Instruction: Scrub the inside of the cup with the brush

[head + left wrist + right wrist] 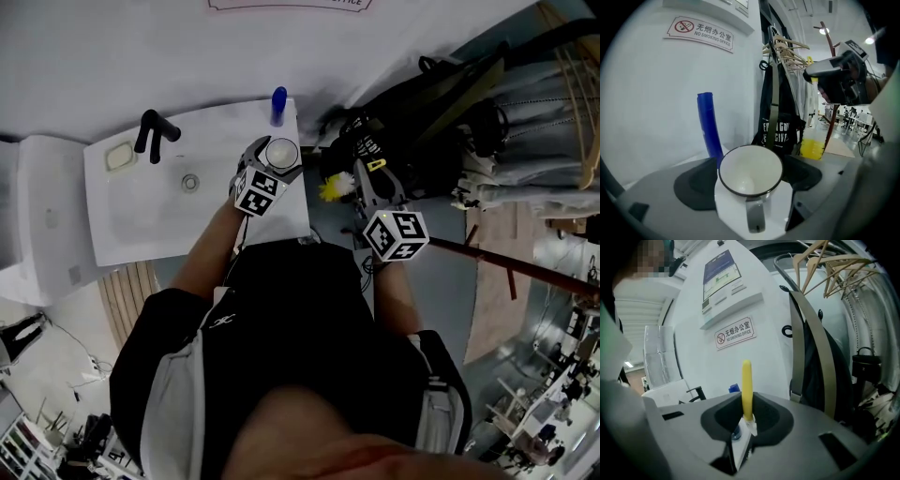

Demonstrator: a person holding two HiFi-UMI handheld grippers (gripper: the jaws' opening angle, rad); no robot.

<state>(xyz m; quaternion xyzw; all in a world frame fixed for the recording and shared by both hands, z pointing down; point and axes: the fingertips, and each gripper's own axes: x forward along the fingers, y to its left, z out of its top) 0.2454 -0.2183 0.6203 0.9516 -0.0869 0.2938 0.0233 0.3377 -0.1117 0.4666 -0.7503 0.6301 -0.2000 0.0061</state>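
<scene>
A white enamel cup with a dark rim stands on the right-hand rim of the white sink. In the left gripper view the cup sits between the jaws, mouth up and handle toward the camera. My left gripper is open around it, its pads beside the cup walls. My right gripper hangs to the right of the sink, off its edge, shut on the brush. The brush's yellow handle sticks straight out between the jaws. In the head view the brush shows only as a yellow tuft.
A blue bottle stands just behind the cup against the wall. A black faucet and a soap dish sit at the sink's back left. Black bags and hangers hang to the right.
</scene>
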